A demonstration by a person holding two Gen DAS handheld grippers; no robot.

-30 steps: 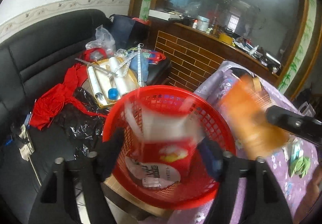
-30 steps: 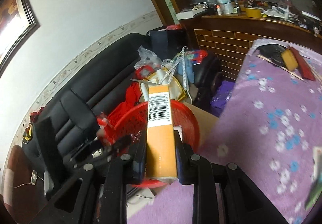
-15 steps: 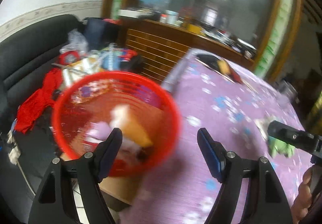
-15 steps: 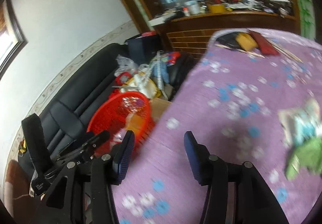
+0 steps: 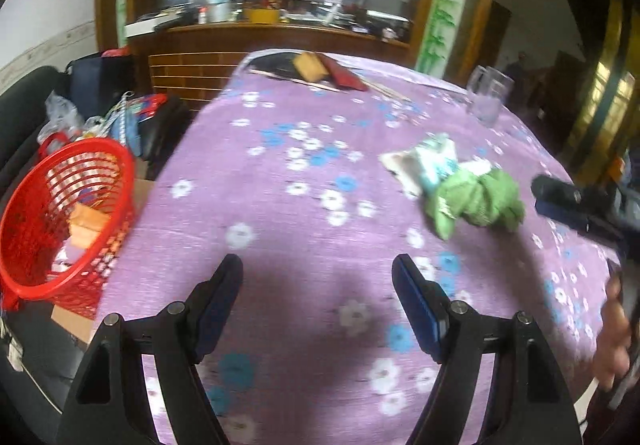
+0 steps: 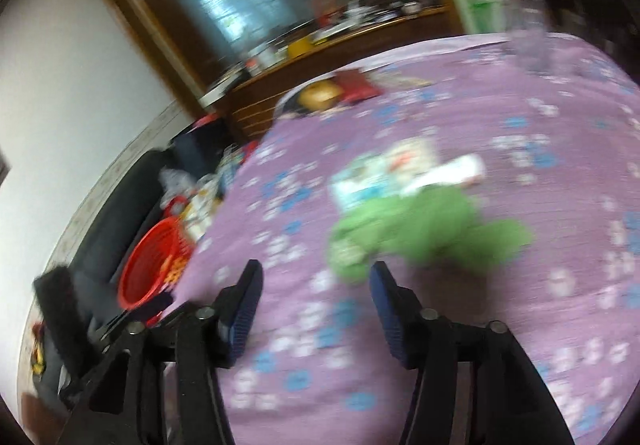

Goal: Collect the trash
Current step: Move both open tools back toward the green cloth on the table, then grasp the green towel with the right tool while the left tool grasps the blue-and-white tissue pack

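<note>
A crumpled green wrapper [image 5: 476,201] and a white-and-blue wrapper [image 5: 428,163] lie together on the purple flowered tablecloth [image 5: 304,213]. They also show, blurred, in the right wrist view as green wrapper [image 6: 424,233] and white wrapper [image 6: 384,173]. My left gripper [image 5: 318,277] is open and empty above the cloth, left of the wrappers. My right gripper [image 6: 316,277] is open and empty, just short of the green wrapper. The red basket [image 5: 44,221] stands off the table's left edge with an orange box [image 5: 86,225] inside.
Glass cups [image 5: 488,97] stand at the far right of the table. A dark mat with an orange item and red pouch [image 5: 316,71] lies at the far end. A cluttered black sofa [image 5: 100,113] is left of the table.
Both grippers let go of their items into the red basket, opened, and swung right from the basket over the table toward the wrappers.
</note>
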